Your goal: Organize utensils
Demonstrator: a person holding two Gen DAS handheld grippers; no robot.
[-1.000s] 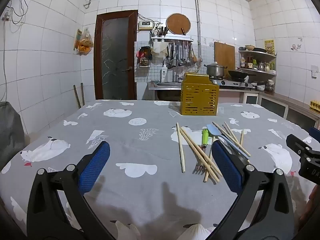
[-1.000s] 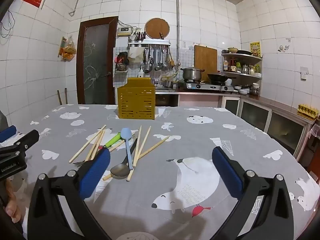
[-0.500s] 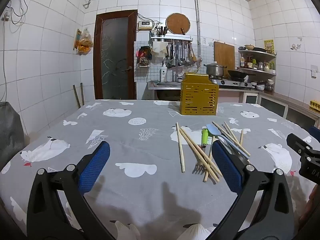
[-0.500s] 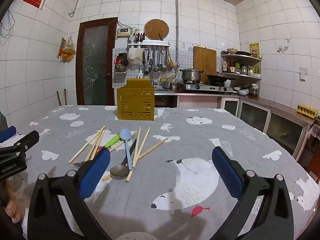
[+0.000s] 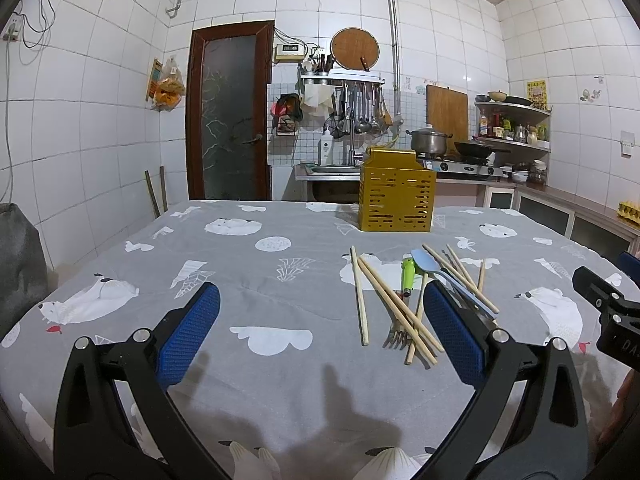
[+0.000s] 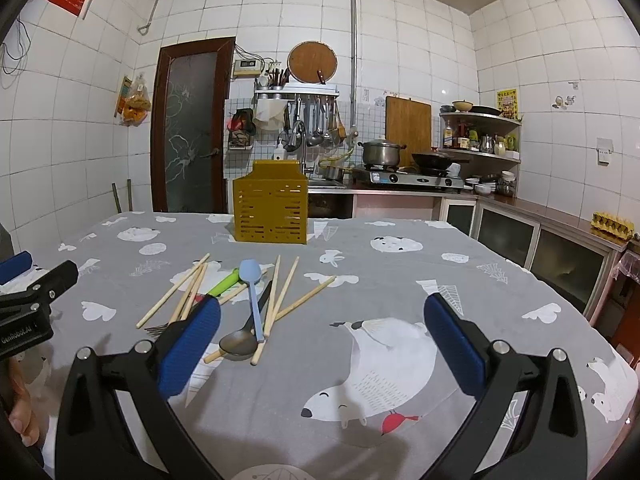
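A yellow slotted utensil holder stands upright at the far side of the table. In front of it lies a loose pile: several wooden chopsticks, a green-handled fork, a light blue spoon and a dark metal spoon. My left gripper is open and empty, low over the cloth, left of the pile. My right gripper is open and empty, with the pile at its left finger.
A grey tablecloth with polar bear prints covers the table. Behind it are a sink counter and a stove with a pot. A dark door stands at the back left. Cabinets run along the right.
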